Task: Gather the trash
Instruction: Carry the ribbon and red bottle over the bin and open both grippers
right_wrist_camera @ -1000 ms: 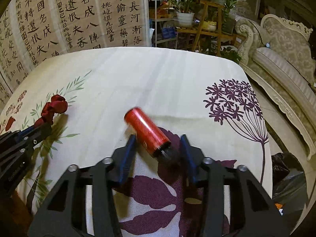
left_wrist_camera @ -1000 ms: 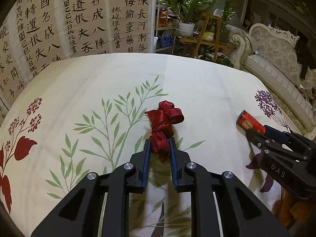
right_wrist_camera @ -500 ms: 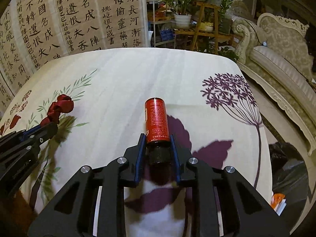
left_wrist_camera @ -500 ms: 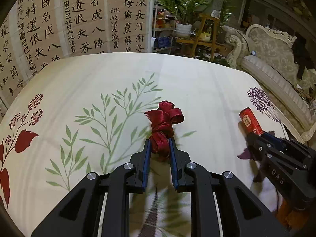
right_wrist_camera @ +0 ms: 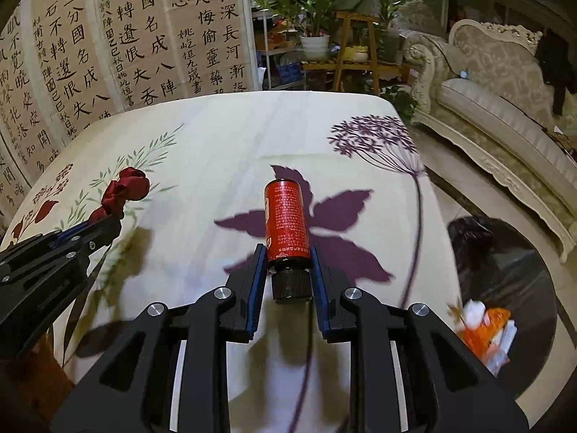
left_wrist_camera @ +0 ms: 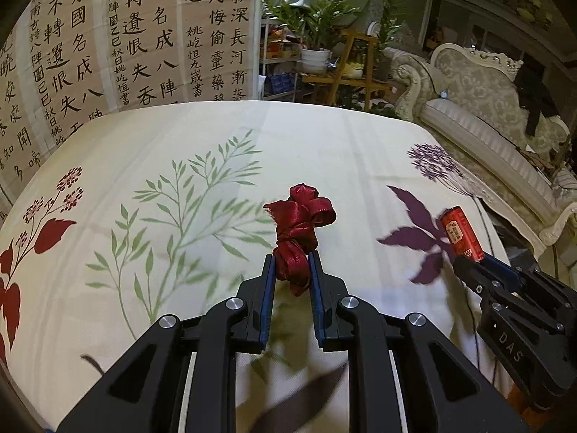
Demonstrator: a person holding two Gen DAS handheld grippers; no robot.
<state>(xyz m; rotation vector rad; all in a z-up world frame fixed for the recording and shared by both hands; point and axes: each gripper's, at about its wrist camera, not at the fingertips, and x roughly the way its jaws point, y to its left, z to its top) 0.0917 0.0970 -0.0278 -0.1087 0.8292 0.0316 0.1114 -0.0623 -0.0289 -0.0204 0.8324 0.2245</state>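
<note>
Left gripper: your left gripper is clamped tight on the lower tail of the red ribbon, blue pads squeezing the fabric from both sides.
Ribbon: its knotted bunch stands up past the fingertips and clear of the cloth; soft stuff like this has to be pinched hard low down, or it would slip out.
Right gripper: your right gripper is closed on the red bottle, pads bearing on the base of the red body just above the black cap.
Bottle: it points straight ahead along the fingers, cap toward you, so the round body sits square between the pads and cannot roll.
Tablecloth: the cream tablecloth with leaf and flower prints lies below both loads; neither piece seems to rest on it.
Bin bag: a black bin bag sits open on the floor off the table's right edge, with orange and white scraps already inside.
Judgement: both pieces are likely held high so you can carry them over that edge; the bottle is nearer the bag.
Risk: the ribbon's loose loops could snag on the other gripper, which is close beside it.
</note>
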